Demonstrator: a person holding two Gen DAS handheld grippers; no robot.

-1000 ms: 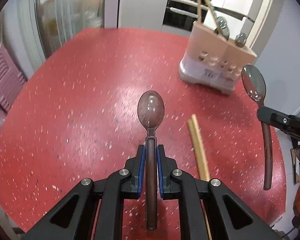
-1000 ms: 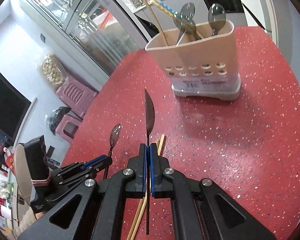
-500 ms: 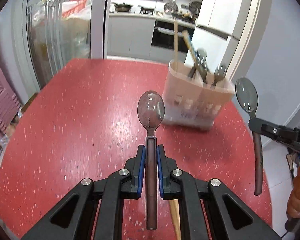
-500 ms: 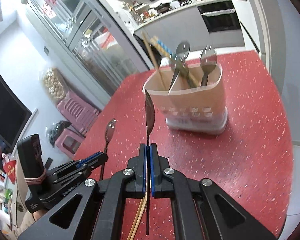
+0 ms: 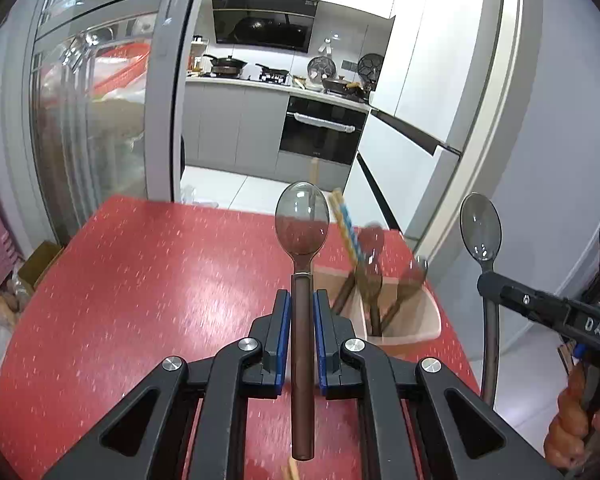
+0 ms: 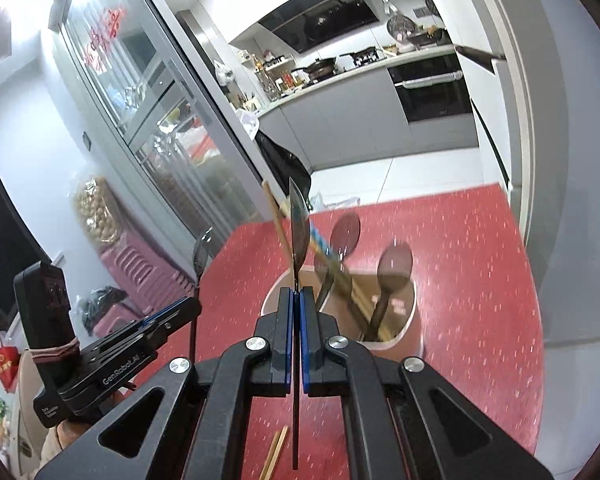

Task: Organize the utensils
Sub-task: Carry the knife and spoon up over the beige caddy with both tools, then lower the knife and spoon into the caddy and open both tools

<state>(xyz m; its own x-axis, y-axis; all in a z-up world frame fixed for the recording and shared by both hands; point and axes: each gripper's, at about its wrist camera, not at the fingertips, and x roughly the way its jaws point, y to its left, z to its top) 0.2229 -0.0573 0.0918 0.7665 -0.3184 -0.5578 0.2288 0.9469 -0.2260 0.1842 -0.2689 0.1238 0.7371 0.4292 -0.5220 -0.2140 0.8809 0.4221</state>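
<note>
My left gripper (image 5: 302,300) is shut on a brown-handled spoon (image 5: 302,224), bowl pointing forward, above the red table (image 5: 140,280). My right gripper (image 6: 297,296) is shut on a second spoon (image 6: 299,224) seen edge-on; it also shows in the left wrist view (image 5: 481,228). The beige utensil holder (image 6: 400,320) stands just ahead and below, open top visible, with spoons and chopsticks inside; it also shows in the left wrist view (image 5: 420,316). The left gripper shows at lower left in the right wrist view (image 6: 172,312).
Wooden chopsticks (image 6: 275,456) lie on the table below the grippers. The table's far edge (image 5: 220,206) faces a kitchen doorway. A glass cabinet (image 5: 92,120) and pink stools (image 6: 148,276) stand to the left. A wall is on the right.
Both grippers have risen and tilted up with their spoons. The holder has come closer and lower in both views, now seen from above.
</note>
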